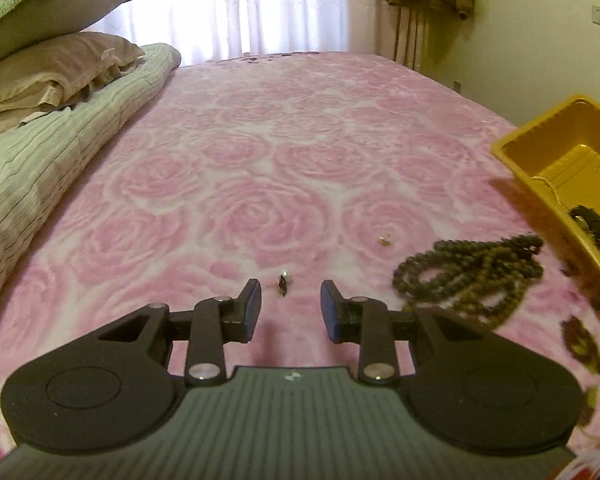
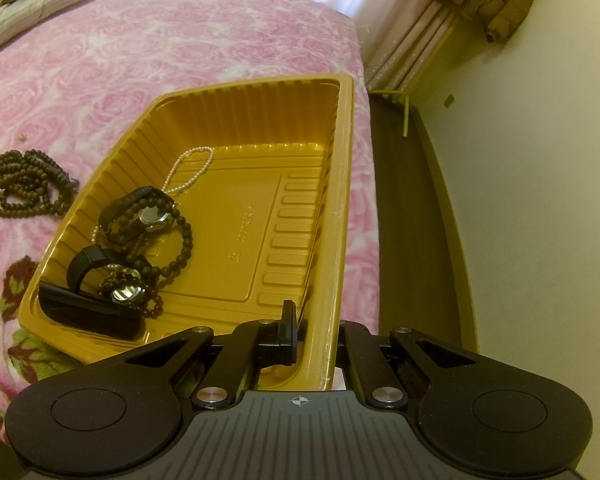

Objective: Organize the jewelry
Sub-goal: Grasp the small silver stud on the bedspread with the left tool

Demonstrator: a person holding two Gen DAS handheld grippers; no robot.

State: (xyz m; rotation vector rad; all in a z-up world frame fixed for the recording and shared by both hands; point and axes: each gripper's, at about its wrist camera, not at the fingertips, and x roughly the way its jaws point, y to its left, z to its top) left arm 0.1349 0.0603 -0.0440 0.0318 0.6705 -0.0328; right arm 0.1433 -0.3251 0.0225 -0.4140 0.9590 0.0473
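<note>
Closing in on small earring, tray held steady.

Left gripper partly open, empty, hovering low over bed; small earring just ahead, between the fingertips' line. Second tiny piece further ahead-right; brown bead necklace to right, beside gold tray. Right gripper clamped narrow on tray's near wall. Already in tray: watches, dark beads, pearl strand. Next, prob.: lower, centre earring btwn pads, pinch gently – tiny, soft blanket, easy to miss. Earring shape blurry; right gripper's outer finger hidden behind tray wall; tray cut off at edge in left view.
</note>
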